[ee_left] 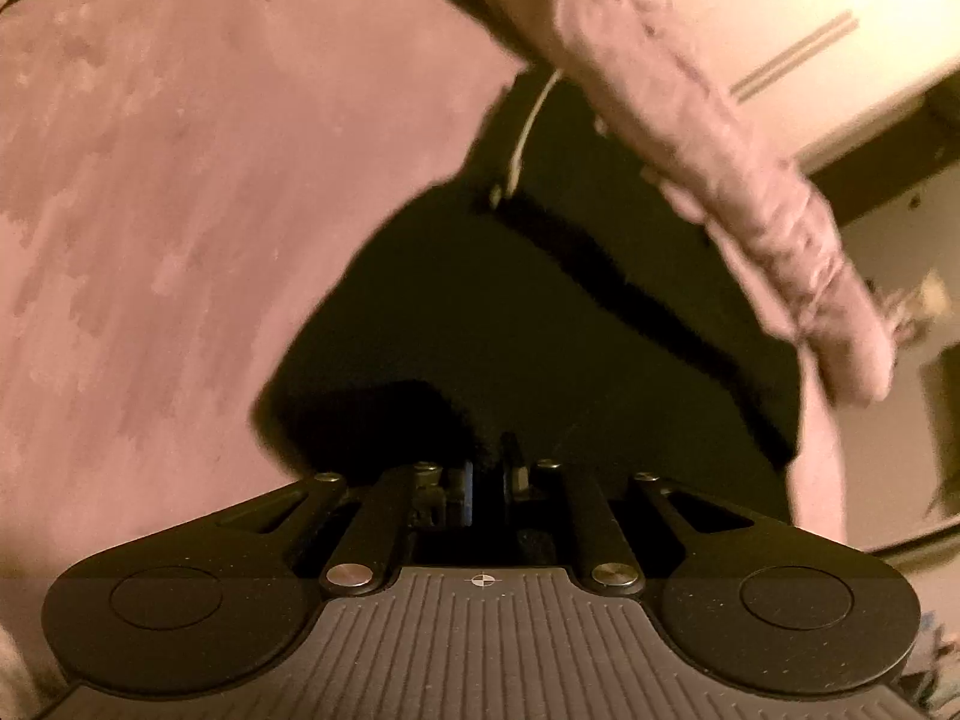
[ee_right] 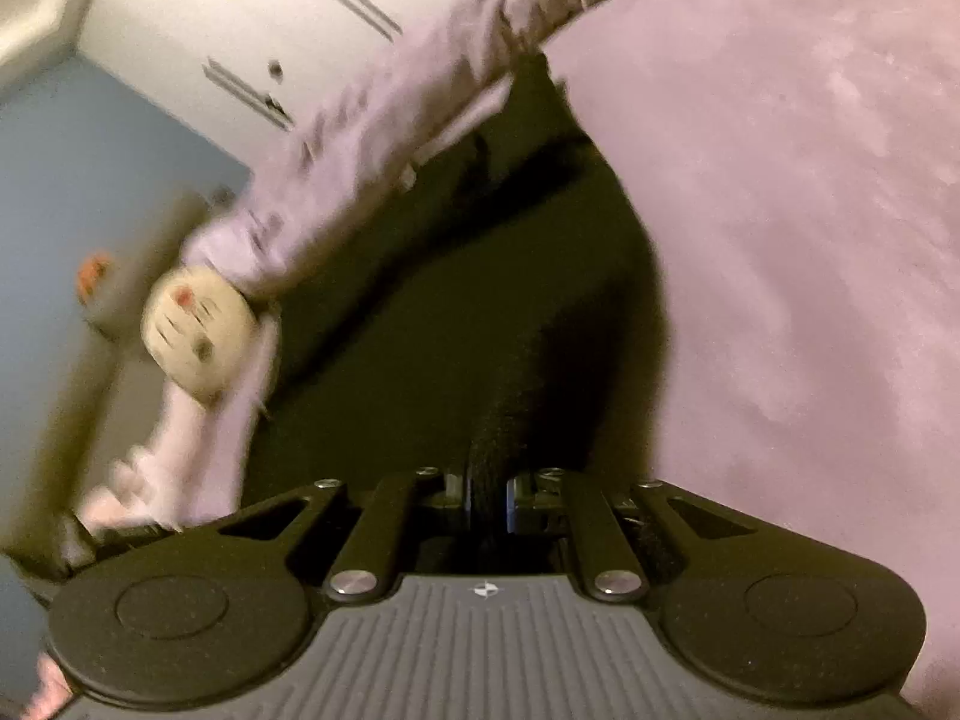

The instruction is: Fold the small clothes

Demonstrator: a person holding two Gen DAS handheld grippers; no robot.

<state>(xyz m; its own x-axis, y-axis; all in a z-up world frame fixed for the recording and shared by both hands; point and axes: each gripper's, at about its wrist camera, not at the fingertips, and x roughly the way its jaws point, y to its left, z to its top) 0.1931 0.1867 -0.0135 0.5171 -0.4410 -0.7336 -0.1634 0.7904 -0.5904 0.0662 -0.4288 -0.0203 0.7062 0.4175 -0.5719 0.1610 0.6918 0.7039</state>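
A black garment (ee_left: 540, 324) lies spread over a pink plush surface (ee_left: 180, 180). My left gripper (ee_left: 487, 468) is shut on the black garment's near edge, the cloth bunched between the jaws. In the right wrist view the same black garment (ee_right: 480, 312) stretches away from my right gripper (ee_right: 487, 492), which is shut on a fold of it. The garment hangs taut between the two grippers. A person's arm in a pink sleeve (ee_left: 720, 150) crosses above the garment; it also shows in the right wrist view (ee_right: 360, 120), with a gloved hand (ee_right: 198, 330).
A white wardrobe (ee_right: 210, 12) with line handles stands behind. The pink plush surface (ee_right: 810, 240) fills the right of the right wrist view. A thin white cord (ee_left: 528, 120) hangs near the garment's far edge. Both views are blurred by motion.
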